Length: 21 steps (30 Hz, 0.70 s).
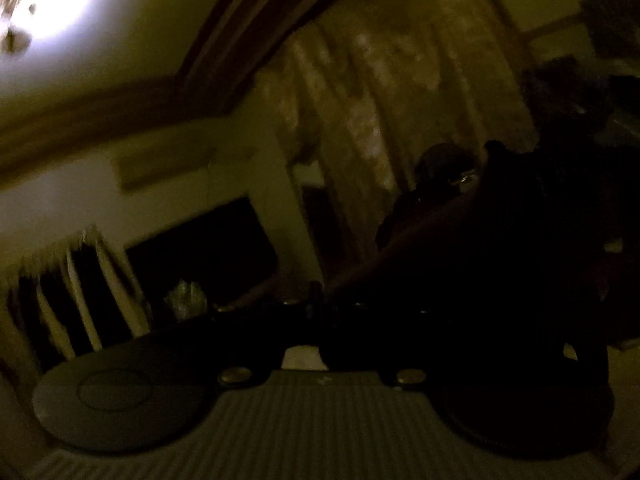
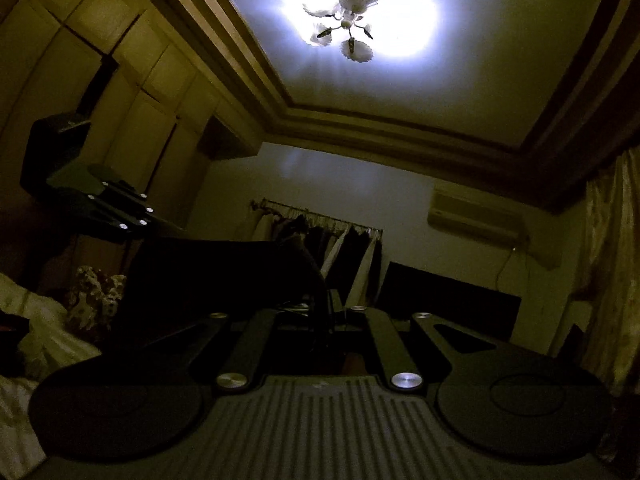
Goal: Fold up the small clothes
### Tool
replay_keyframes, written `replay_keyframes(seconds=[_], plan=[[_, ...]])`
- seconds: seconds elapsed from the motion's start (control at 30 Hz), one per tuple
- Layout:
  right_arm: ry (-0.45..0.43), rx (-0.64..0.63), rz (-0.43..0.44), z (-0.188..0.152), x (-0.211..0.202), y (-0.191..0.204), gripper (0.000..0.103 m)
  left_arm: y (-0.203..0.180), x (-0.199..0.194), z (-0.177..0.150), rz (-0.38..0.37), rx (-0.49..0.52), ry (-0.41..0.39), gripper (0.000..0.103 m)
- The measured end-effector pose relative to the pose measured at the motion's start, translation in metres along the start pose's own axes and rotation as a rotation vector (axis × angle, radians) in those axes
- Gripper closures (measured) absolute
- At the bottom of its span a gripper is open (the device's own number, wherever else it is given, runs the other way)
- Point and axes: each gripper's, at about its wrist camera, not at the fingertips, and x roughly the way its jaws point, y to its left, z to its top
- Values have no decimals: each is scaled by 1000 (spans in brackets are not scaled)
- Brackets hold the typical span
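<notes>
Above me I see a lit ceiling lamp (image 2: 346,24) with shell-shaped shades glaring on the ceiling, and an air conditioner (image 2: 476,216) mounted high on the far wall. Below it stands a dark screen (image 2: 448,304), beside a rail of hanging clothes (image 2: 340,248). A patterned curtain (image 1: 380,112) hangs on one side, though it's blurred, and what may be tall wardrobe doors (image 2: 132,92) stand on the other.

Right gripper (image 2: 320,312), jaws closed on a dark garment (image 2: 224,268), points toward the ceiling lamp (image 2: 348,24).
</notes>
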Motion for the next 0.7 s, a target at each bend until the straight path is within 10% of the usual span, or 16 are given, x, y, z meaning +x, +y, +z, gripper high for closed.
replay_keyframes(seconds=[0.6,0.7], plan=[[595,48,-40,-317,299,47,94,43,304,-320,171,-277,513,93],[650,74,-59,-355,314,53,83,44,324,-366,166,-323,595,56]])
